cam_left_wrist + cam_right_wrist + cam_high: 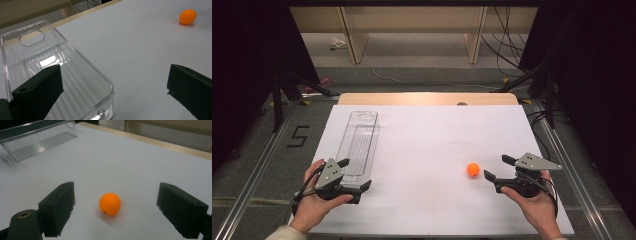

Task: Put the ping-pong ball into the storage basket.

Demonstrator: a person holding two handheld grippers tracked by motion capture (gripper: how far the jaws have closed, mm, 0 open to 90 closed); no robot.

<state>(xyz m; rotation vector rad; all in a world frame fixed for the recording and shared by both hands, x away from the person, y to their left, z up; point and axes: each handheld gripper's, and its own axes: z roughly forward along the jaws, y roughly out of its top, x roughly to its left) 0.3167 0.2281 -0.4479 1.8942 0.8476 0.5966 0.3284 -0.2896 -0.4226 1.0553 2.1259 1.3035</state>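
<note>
A clear plastic tray (358,142) lies lengthwise on the left of the white table, and nothing is in it. An orange ball (472,169) rests on the table at the right. My left gripper (355,174) is open at the tray's near end. In the left gripper view, the tray's near corner (110,86) sits between the jaws of the left gripper (113,75), and the ball (187,16) is far off. My right gripper (497,167) is open just right of the ball. In the right gripper view, the ball (110,204) lies between the wide jaws of the right gripper (116,192), untouched.
White sheet (427,150) covers the table, with a wooden strip (427,98) along the far edge. Beyond it are floor, cables (507,45) and furniture legs. The tray (37,137) shows at the upper left of the right gripper view.
</note>
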